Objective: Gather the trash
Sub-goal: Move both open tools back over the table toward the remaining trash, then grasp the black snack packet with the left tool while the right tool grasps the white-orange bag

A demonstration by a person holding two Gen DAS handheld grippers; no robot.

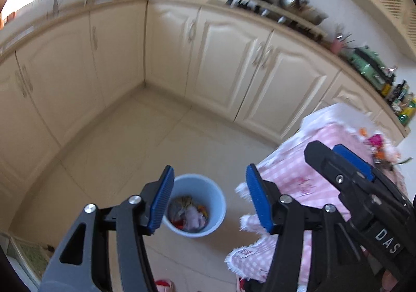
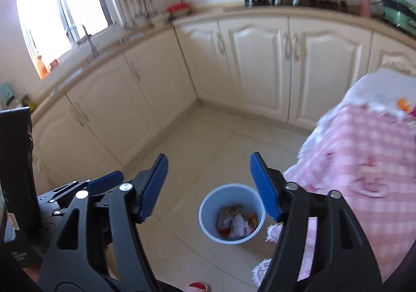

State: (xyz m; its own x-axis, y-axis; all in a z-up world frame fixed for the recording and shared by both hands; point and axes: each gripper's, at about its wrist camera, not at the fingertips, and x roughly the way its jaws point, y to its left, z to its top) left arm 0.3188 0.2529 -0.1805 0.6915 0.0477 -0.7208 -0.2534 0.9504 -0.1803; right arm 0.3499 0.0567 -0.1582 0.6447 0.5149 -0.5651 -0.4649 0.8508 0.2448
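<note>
A light blue bin (image 1: 211, 189) stands on the tiled floor and holds crumpled wrappers and paper (image 1: 191, 215). It also shows in the right wrist view (image 2: 208, 210) with the trash (image 2: 235, 220) inside. My left gripper (image 1: 209, 199) is open and empty, high above the bin. My right gripper (image 2: 209, 186) is open and empty, also above the bin. The right gripper shows in the left wrist view (image 1: 345, 162) over the table. The left gripper's body shows at the left of the right wrist view (image 2: 78, 188).
A table with a pink checked cloth (image 1: 299, 170) stands right of the bin, also in the right wrist view (image 2: 364, 151). Colourful bits (image 1: 377, 144) lie on its far side. Cream cabinets (image 2: 260, 63) and cluttered counters line two walls. A red and white shoe (image 2: 199, 286) shows at the bottom.
</note>
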